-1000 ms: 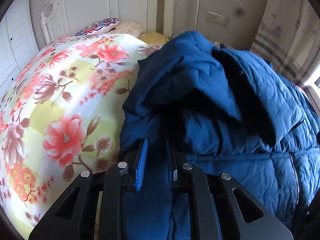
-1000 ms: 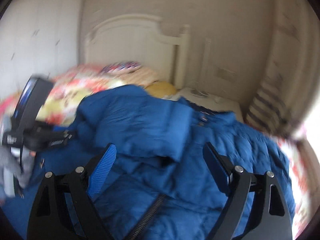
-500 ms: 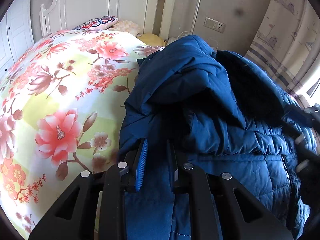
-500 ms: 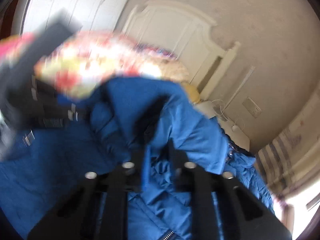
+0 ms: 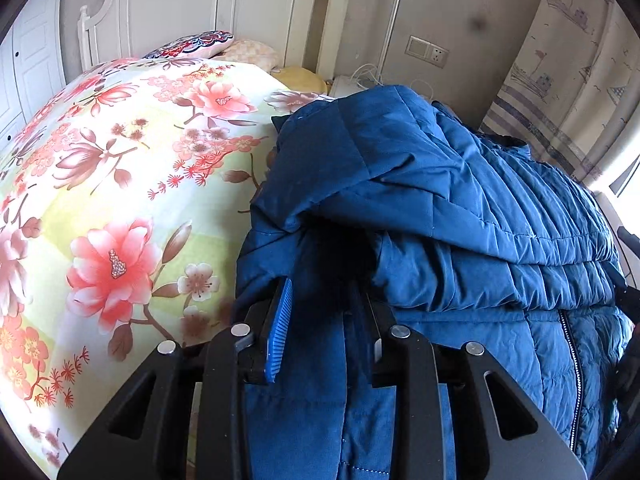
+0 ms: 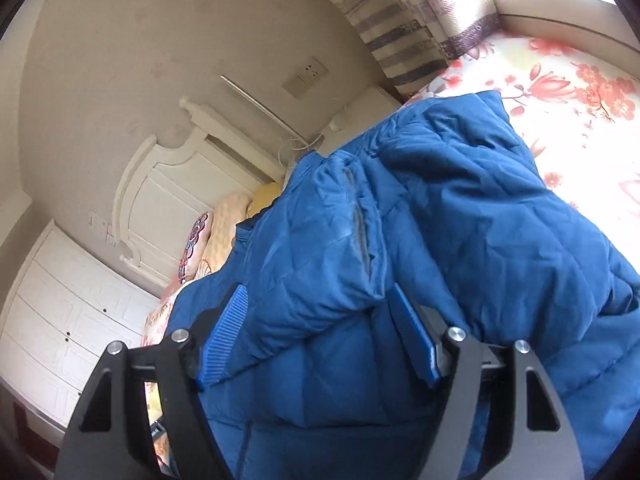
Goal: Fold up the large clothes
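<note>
On floral bedspread: L gripper fingers pinch blue jacket; R gripper fingers apart w/ sleeve between.

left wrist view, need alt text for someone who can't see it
The left tongs are closed on a fold of a quilted blue jacket lying bunched on a bed. To its left spreads a yellow duvet with pink flowers; behind are pillows, a white headboard and a wall socket.
</note>
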The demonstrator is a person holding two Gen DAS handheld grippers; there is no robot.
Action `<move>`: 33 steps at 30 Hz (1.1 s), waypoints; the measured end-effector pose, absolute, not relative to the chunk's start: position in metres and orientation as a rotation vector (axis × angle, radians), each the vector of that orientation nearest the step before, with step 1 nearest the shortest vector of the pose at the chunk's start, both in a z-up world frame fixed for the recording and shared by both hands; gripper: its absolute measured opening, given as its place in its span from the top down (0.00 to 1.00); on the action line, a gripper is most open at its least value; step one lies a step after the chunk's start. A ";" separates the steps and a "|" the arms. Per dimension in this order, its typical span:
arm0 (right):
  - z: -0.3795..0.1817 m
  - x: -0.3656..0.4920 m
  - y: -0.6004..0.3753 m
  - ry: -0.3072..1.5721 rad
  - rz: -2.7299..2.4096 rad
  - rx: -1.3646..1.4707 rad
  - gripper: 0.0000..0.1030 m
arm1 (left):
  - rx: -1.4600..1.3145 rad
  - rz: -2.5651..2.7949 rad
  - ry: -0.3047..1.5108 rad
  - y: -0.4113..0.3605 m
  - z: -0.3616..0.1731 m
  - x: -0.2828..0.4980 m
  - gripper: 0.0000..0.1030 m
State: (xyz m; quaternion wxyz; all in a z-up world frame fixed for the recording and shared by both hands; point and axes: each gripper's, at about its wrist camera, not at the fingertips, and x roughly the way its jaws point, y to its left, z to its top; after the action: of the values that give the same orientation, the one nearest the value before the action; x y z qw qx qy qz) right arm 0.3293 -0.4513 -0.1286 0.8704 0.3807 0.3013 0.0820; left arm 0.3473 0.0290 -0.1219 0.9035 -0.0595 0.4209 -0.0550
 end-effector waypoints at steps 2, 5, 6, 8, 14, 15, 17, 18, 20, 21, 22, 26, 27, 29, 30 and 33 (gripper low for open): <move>-0.126 0.333 -0.447 0.644 0.180 0.780 0.29 | -0.121 -0.113 0.871 0.029 -0.122 0.347 0.72; -0.129 0.347 -0.440 0.708 0.148 0.783 0.30 | -0.118 -0.111 0.870 0.028 -0.122 0.347 0.72; -0.131 0.352 -0.437 0.725 0.132 0.783 0.36 | -0.118 -0.111 0.870 0.028 -0.122 0.347 0.72; -0.132 0.357 -0.431 0.728 0.135 0.775 0.63 | -0.118 -0.111 0.870 0.028 -0.122 0.347 0.72; -0.084 0.319 -0.423 0.509 0.238 0.749 0.84 | -0.126 -0.113 0.869 0.028 -0.121 0.347 0.72; -0.077 0.310 -0.427 0.483 0.246 0.753 0.84 | -0.125 -0.112 0.869 0.028 -0.121 0.347 0.72; -0.069 0.293 -0.438 0.452 0.246 0.758 0.84 | -0.122 -0.112 0.870 0.027 -0.121 0.347 0.72; -0.070 0.290 -0.443 0.467 0.243 0.756 0.84 | -0.121 -0.112 0.870 0.027 -0.121 0.347 0.72; -0.087 0.291 -0.450 0.537 0.210 0.724 0.84 | -0.119 -0.112 0.871 0.027 -0.121 0.347 0.71; -0.095 0.294 -0.451 0.568 0.195 0.722 0.84 | -0.118 -0.111 0.871 0.027 -0.121 0.347 0.71; -0.110 0.298 -0.453 0.609 0.173 0.728 0.84 | -0.118 -0.111 0.871 0.026 -0.121 0.347 0.71; -0.133 0.298 -0.457 0.641 0.157 0.767 0.83 | -0.123 -0.112 0.869 0.027 -0.121 0.347 0.71; -0.130 0.299 -0.456 0.638 0.151 0.748 0.83 | -0.124 -0.112 0.869 0.027 -0.121 0.347 0.71; -0.128 0.296 -0.452 0.641 0.121 0.711 0.83 | -0.122 -0.111 0.869 0.026 -0.121 0.347 0.71; -0.129 0.296 -0.451 0.640 0.114 0.706 0.83 | -0.123 -0.111 0.868 0.026 -0.121 0.346 0.71; -0.130 0.295 -0.449 0.655 0.112 0.693 0.81 | -0.126 -0.112 0.869 0.025 -0.121 0.346 0.71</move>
State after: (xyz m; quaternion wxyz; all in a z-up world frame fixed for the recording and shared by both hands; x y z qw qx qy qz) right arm 0.2950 -0.4489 -0.1295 0.8870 0.3334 0.3149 0.0541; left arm 0.3462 0.0255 -0.1211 0.9036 -0.0610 0.4205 -0.0541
